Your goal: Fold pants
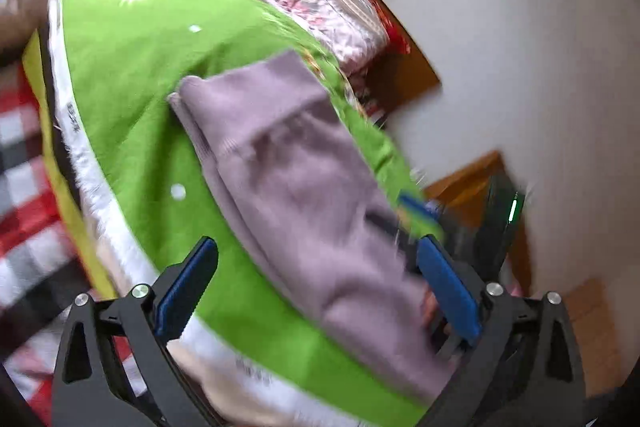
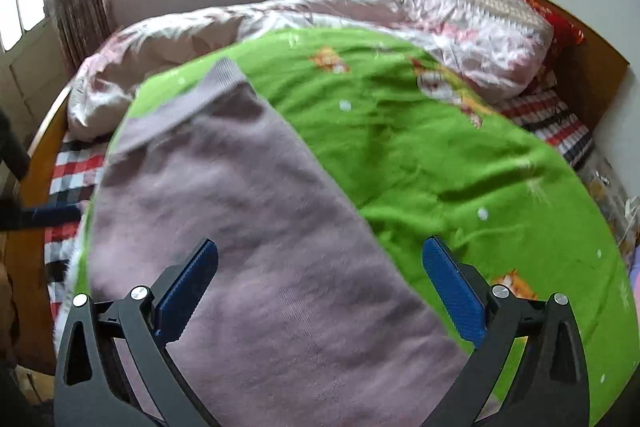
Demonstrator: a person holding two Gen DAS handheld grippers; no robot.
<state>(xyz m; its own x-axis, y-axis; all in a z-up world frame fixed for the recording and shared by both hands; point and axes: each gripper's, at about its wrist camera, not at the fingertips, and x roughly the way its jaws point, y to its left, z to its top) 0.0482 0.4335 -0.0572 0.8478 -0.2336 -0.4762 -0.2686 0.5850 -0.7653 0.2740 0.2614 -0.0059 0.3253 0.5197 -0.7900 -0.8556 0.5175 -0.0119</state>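
Your left gripper [image 1: 318, 285] and right gripper [image 2: 320, 287] both hover with blue-padded jaws spread wide and nothing between them, above the mauve knitted pants [image 2: 248, 227], which lie flat on the bright green cartoon-print blanket [image 2: 440, 163] covering the bed. In the right wrist view the ribbed band [image 2: 192, 107] of the pants points toward the crumpled pink satin quilt [image 2: 400, 15] and the window; the garment looks laid lengthwise as one long panel, so a fold across its length probably remains. The left wrist view is motion-blurred and tilted, and something dark and blue near the pants' lower edge cannot be identified. The risk from here: the soft knit and the fleecy blanket sit flush, so a deep pinch could catch both layers and drag the blanket up, or grab only the top layer and skew the fold.
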